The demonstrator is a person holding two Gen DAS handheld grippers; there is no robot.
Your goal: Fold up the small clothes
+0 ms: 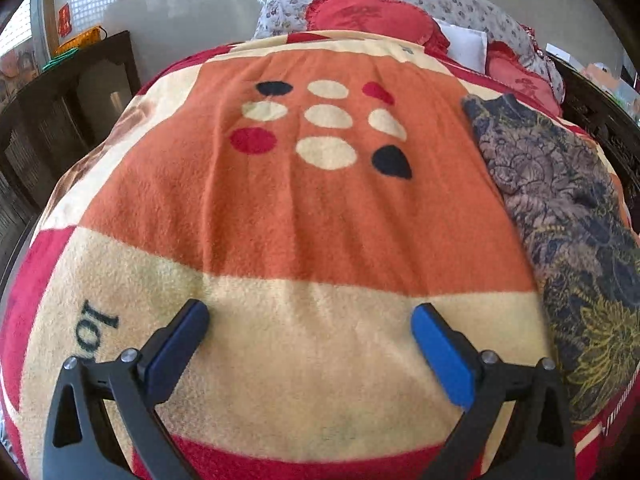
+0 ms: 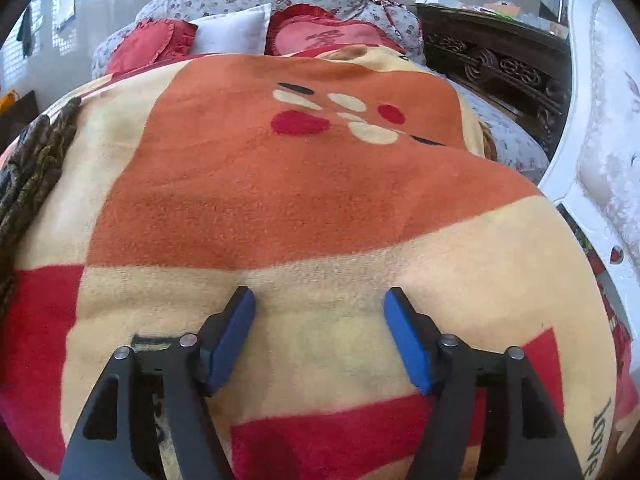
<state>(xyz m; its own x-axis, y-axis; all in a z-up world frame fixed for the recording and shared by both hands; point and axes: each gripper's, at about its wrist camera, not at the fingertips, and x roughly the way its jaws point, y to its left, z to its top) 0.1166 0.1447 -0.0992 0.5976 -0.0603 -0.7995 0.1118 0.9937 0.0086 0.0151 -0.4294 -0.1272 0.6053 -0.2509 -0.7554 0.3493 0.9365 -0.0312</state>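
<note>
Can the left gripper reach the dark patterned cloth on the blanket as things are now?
Probably yes. The left gripper is open and empty, and the dark patterned cloth lies flat on the blanket to its right, with only bare blanket in between.

Right hand-held gripper [image 2: 319,304] empty above blanket [image 2: 280,200].

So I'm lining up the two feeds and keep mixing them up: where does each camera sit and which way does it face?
Left wrist view: on the left gripper, looking forward and down over the blanket, patterned garment lying at its right edge; only its open blue-padded fingers show.
Right wrist view: on the right gripper, same downward slant over the blanket, garment at far left; only its open fingers show.
Shared: blanket, garment, red heart cushion at the far end.
</note>
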